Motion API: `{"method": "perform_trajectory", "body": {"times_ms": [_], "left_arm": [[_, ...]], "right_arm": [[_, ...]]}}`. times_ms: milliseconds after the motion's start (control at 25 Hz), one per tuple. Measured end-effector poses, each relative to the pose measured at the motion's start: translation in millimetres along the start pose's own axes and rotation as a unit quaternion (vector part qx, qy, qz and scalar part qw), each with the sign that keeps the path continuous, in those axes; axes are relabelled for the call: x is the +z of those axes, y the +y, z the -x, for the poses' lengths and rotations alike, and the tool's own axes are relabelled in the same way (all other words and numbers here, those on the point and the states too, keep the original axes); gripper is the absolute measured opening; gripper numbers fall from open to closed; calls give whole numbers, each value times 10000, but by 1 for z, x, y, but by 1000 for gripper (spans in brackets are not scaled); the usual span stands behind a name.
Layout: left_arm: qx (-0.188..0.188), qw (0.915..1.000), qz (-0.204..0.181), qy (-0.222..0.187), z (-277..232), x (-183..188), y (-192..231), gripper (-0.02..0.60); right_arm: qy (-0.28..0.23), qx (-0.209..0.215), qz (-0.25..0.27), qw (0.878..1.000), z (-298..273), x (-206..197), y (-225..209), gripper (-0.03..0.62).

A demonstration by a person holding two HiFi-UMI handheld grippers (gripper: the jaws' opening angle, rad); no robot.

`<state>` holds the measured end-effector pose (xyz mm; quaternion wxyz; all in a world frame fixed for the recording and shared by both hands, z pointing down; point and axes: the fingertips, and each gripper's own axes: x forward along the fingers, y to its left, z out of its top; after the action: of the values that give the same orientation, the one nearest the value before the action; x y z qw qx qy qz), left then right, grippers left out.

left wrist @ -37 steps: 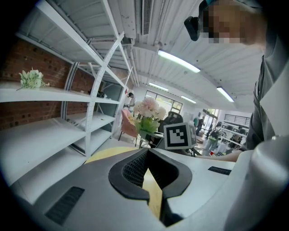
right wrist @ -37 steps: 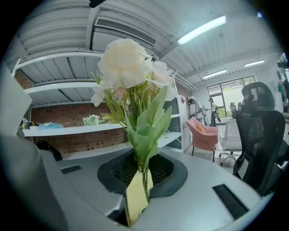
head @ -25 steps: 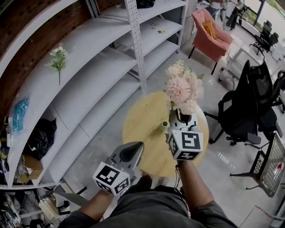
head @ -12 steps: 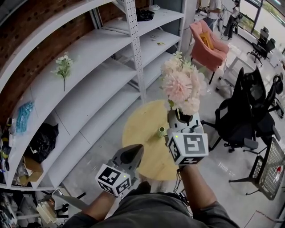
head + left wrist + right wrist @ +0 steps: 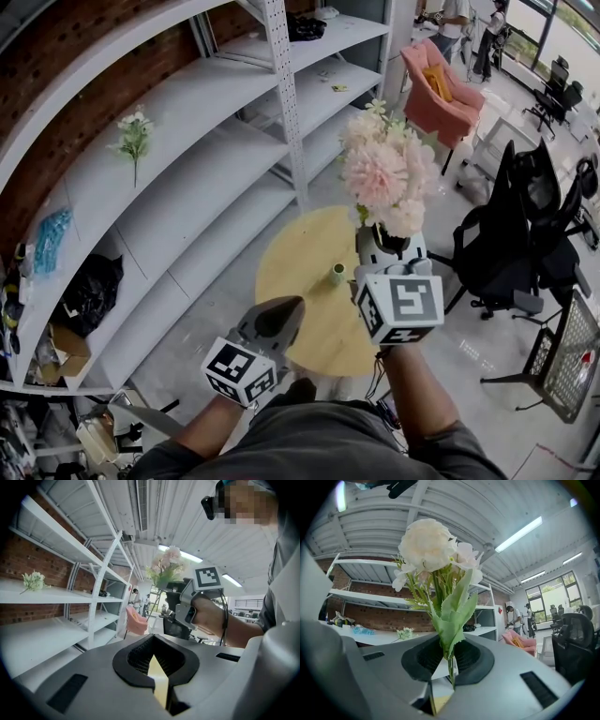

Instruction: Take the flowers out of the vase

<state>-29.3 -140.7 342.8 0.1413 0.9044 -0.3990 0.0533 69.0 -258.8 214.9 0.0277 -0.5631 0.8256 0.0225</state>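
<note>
My right gripper (image 5: 389, 246) is shut on the green stems of a pale pink bouquet (image 5: 384, 173), which it holds upright in the air above the round yellow table (image 5: 300, 272). In the right gripper view the stems (image 5: 450, 660) run down between the jaws, with the blooms (image 5: 431, 543) above. A small green vase (image 5: 337, 274) stands on the table, left of and below that gripper, apart from the stems. My left gripper (image 5: 284, 311) hovers shut and holds nothing, near the table's front left edge. From the left gripper view (image 5: 159, 672) the bouquet (image 5: 165, 566) is ahead.
White metal shelving (image 5: 187, 187) fills the left side, with a small white flower sprig (image 5: 134, 133) lying on one shelf. A pink armchair (image 5: 441, 84) stands beyond the table and a black office chair (image 5: 525, 216) to its right. People stand far back.
My right gripper has risen with the bouquet, so the flowers stand higher over the table. The left gripper has barely shifted.
</note>
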Motion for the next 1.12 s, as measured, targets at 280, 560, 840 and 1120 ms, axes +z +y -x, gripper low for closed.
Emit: {"method": "perform_trajectory", "body": {"times_ms": [280, 560, 840, 1120], "left_arm": [[57, 10000, 19, 53, -4, -2, 6, 9], [116, 9999, 27, 71, -7, -2, 9, 9], [144, 9998, 60, 98, -12, -4, 10, 9], [133, 9997, 115, 148, -22, -8, 11, 8]], "right_arm": [[142, 52, -26, 9999, -7, -13, -1, 52], [202, 97, -67, 9997, -11, -22, -2, 52], [269, 124, -119, 9995, -15, -29, -7, 51], [352, 128, -142, 9992, -19, -37, -14, 51]]}}
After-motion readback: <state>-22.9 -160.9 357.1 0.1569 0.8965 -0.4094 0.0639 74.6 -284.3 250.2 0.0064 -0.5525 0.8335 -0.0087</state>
